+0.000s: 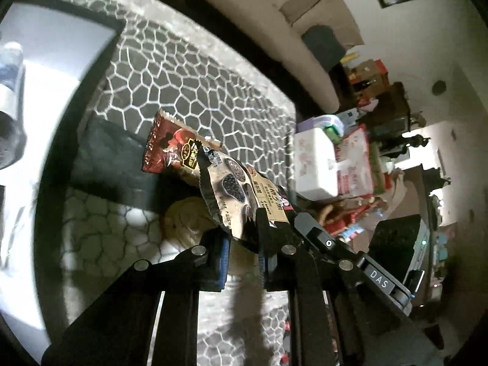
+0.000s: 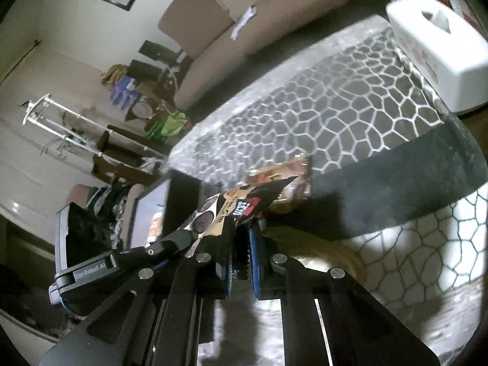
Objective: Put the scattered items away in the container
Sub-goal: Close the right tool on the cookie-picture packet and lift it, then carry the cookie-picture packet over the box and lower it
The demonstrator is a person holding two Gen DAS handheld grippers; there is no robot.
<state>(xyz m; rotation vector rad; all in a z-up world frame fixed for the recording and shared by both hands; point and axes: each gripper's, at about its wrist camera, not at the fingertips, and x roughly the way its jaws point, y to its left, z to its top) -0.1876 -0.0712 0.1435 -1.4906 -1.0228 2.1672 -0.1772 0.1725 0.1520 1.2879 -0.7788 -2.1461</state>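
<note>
A beige and black snack packet [image 1: 235, 195] hangs between both grippers above a patterned rug. My left gripper [image 1: 242, 244] is shut on its lower end. My right gripper [image 2: 241, 238] is shut on the packet's [image 2: 244, 204] other end, and the right gripper's arm [image 1: 350, 259] enters the left wrist view from the right. A dark red snack packet [image 1: 170, 149] lies behind it on a dark strip. A tan round object [image 1: 189, 219] sits under the held packet; it also shows in the right wrist view [image 2: 320, 253].
A white tissue box [image 2: 436, 52] stands at the rug's far edge, also in the left wrist view [image 1: 314, 164]. A beige sofa [image 2: 244, 15] lies beyond the rug. A dark-framed glossy surface [image 1: 45, 61] sits at left. Clutter fills the room's side [image 1: 366, 152].
</note>
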